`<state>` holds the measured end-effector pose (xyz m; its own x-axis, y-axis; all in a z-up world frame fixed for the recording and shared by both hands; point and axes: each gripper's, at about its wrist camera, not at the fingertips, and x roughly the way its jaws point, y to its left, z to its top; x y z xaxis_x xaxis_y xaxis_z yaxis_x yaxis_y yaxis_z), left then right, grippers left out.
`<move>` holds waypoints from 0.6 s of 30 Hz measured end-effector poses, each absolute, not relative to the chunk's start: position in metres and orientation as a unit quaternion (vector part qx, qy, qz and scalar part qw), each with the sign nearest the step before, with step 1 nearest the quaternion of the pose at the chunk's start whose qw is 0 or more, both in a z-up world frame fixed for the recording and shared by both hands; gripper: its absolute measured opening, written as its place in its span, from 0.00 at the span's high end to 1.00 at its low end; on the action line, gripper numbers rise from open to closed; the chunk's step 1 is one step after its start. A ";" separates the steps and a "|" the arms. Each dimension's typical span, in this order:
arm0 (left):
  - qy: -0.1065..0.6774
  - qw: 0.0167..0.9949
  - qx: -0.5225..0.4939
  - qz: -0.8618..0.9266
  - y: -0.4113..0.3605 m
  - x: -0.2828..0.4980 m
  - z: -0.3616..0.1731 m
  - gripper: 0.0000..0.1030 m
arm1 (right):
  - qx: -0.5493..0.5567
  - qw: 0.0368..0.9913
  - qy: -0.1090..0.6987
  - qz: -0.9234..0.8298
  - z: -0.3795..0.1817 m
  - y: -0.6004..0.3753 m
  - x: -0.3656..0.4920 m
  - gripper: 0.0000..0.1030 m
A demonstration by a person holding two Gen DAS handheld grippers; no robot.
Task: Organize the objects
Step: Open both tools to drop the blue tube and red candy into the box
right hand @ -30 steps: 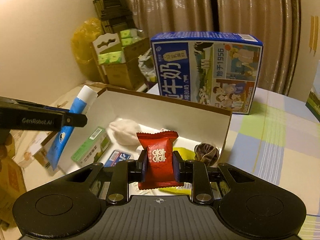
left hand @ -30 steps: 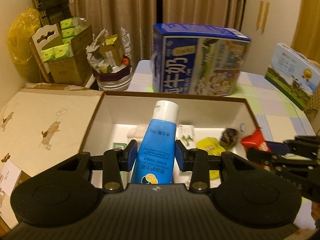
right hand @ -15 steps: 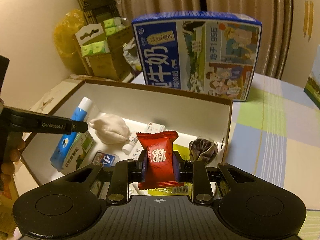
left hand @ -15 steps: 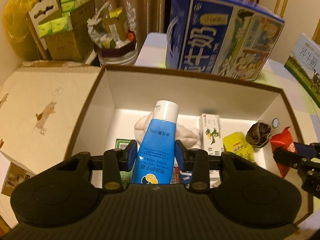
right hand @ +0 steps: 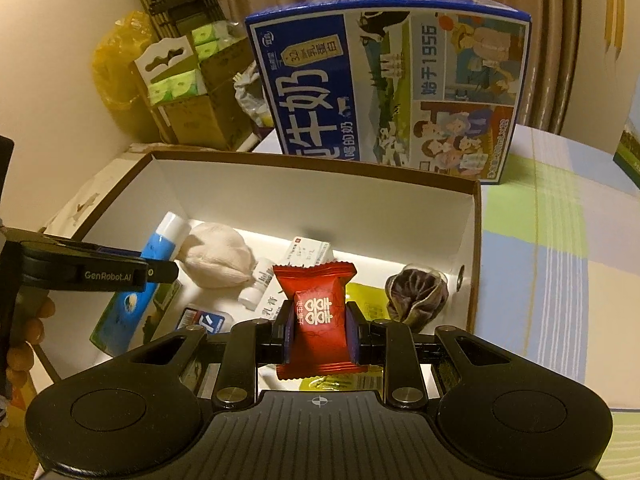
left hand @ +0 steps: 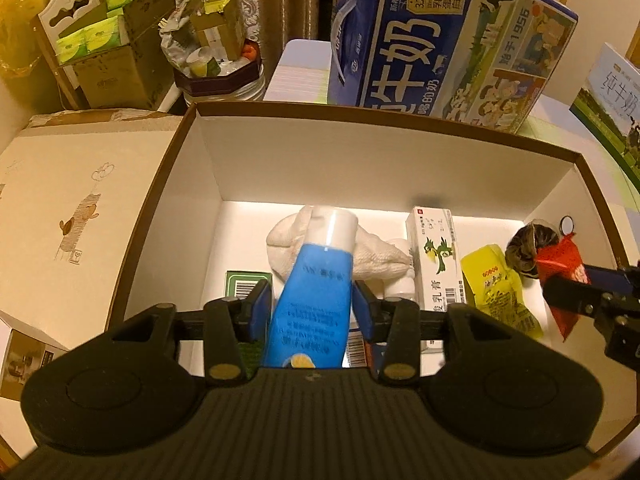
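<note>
Blue tube with white cap pinched between the pads of the left gripper, cap toward 12 o'clock, held over the open white box. Red candy packet clamped in the right gripper, above the box's 5 o'clock corner. Lying inside: white cloth bundle, medicine carton, yellow sachet, dark scrunchie. Milk carton upright at 12 o'clock behind the box, on the checked counter.
</note>
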<state>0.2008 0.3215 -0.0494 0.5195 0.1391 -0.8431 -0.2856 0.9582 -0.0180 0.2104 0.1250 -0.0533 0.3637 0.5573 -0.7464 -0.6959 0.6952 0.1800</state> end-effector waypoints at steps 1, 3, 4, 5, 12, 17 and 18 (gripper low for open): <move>0.475 0.868 -0.077 0.122 0.322 0.200 -0.049 0.49 | -0.083 0.822 0.416 0.380 -0.054 0.126 0.211 0.78; 0.473 0.869 -0.080 0.120 0.322 0.198 -0.048 0.45 | -0.082 0.821 0.418 0.379 -0.054 0.129 0.212 0.78; 0.472 0.870 -0.081 0.117 0.322 0.197 -0.047 0.43 | -0.082 0.821 0.420 0.377 -0.055 0.130 0.212 0.78; 0.471 0.871 -0.082 0.115 0.322 0.195 -0.046 0.42 | -0.080 0.821 0.422 0.376 -0.056 0.130 0.213 0.78; 0.467 0.874 -0.081 0.111 0.325 0.189 -0.038 0.26 | -0.063 0.823 0.428 0.368 -0.058 0.135 0.216 0.78; 0.464 0.875 -0.082 0.110 0.328 0.182 -0.033 0.21 | -0.058 0.822 0.430 0.368 -0.053 0.139 0.216 0.77; 0.463 0.876 -0.081 0.110 0.328 0.181 -0.032 0.20 | -0.059 0.822 0.429 0.369 -0.052 0.139 0.215 0.77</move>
